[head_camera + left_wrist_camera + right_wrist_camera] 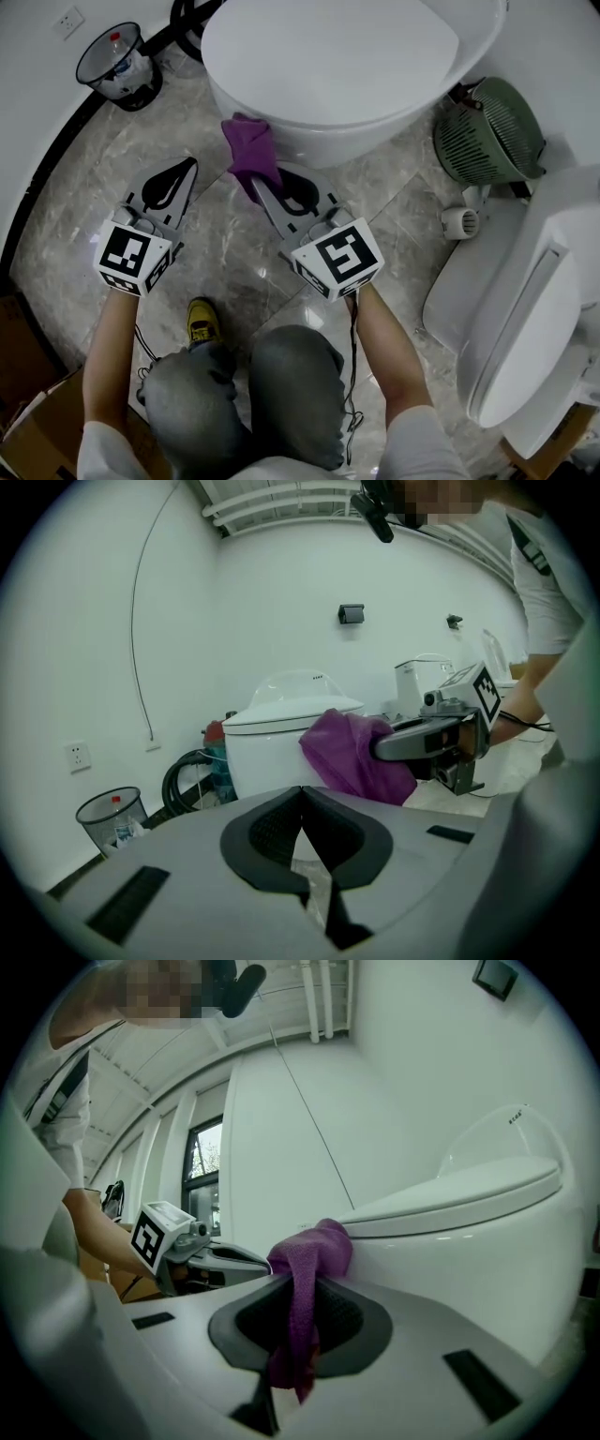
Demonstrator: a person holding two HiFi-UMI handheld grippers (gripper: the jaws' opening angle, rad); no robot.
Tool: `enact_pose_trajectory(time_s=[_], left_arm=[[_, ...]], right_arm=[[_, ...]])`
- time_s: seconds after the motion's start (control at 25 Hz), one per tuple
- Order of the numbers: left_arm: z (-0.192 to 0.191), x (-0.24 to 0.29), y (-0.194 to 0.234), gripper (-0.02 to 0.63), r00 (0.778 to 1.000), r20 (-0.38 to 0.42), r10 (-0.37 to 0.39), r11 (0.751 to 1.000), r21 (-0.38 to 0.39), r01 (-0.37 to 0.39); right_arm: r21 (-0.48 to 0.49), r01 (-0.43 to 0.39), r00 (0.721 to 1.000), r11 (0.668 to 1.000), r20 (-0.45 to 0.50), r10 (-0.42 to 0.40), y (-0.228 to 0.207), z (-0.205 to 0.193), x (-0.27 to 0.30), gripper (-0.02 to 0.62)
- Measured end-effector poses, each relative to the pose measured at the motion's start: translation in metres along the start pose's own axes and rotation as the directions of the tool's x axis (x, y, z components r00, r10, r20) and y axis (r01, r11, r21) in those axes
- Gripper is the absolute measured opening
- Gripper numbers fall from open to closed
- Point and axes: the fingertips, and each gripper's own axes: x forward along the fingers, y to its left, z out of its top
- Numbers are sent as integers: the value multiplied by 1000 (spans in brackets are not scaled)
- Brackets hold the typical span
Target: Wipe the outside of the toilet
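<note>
Marble floor (84,187) first, then the toilet (337,66). It sits straight ahead of both tools with the lid down. The head view cuts off the far end, and the foot is tucked out of sight under the bowl, so you only get the front curve.

There's a second toilet (525,319) well off to the right of the right tool, cropped by the frame edge. A green basket (492,136) lies tipped on its side out past that tool, to its right, near the first toilet. A wire bin (139,92) stands ahead of the left tool and a bit to its left, by the wall. I can't really tell what's in it beyond a bottle with a red cap.

The left tool (190,166) hangs over the floor beside the right one, short of the bowl. Its jaws are closed tip to tip with nothing between them.

The right tool (261,187) is clamped tight on a purple cloth (249,145). One end hangs down through the jaws. The other end is bunched up past the tips and pressed onto the outside of the bowl just under the rim. From above, the bit of cloth actually pinched is hidden by the jaws.
</note>
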Motion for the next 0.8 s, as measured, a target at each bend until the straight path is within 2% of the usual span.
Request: enact_pose_trajectory(time_s=[0.2,0.44,0.8], left_arm=[[-5,6,-11,12,1000,-12,-22,1000,13,22],[-4,14,-25,12,999,-19,-43,999,28,43],[-4,27,-46,12,996,-40,-79,996,46,81]], right_arm=[[37,75,997,996,32,-76,-31,-1,-20,57],[126,174,976,977,106,-188,-75,11,-56,57],[255,320,924,912,131,-360,-147,-1,-104,57]])
